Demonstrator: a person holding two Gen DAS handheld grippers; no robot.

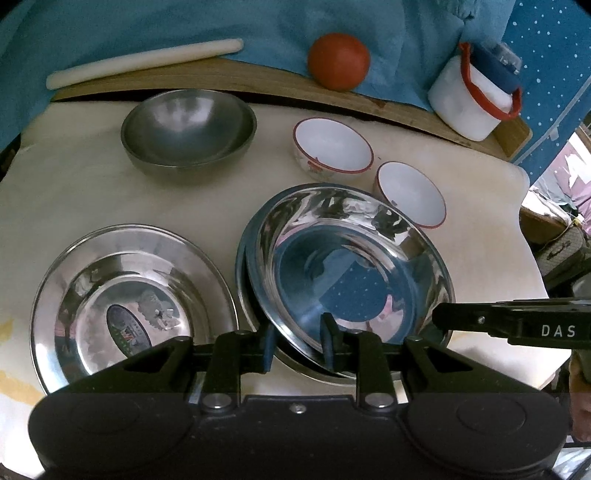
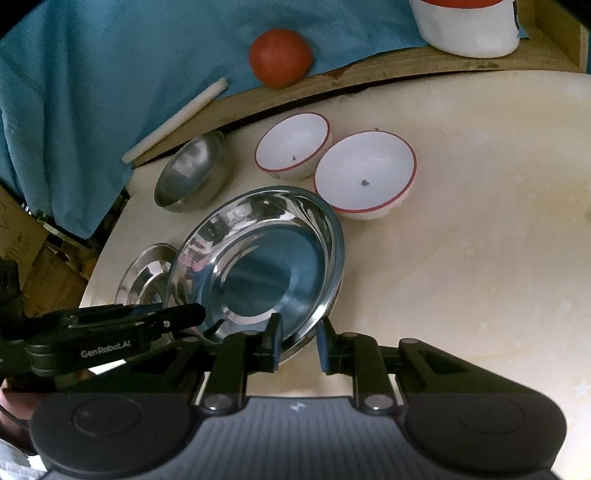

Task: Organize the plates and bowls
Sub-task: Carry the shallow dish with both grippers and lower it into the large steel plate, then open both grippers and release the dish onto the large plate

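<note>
In the left wrist view we hold the left gripper [image 1: 297, 345] with its jaws spread around the near rim of the steel plate [image 1: 351, 273], which lies tilted on the cream table [image 1: 92, 192]; a second plate [image 1: 125, 295] sits left of it. In the right wrist view, the right gripper [image 2: 298, 343] also straddles this plate's [image 2: 258, 258] rim, jaws spread, and the blue cloth [image 2: 110, 55] hangs behind.

The near rim of the tilted steel plate [image 1: 351, 266] is hidden behind the left gripper [image 1: 299, 341]. A plate under it shows only as a dark edge. The white container [image 2: 469, 29] is cut by the top edge.
</note>
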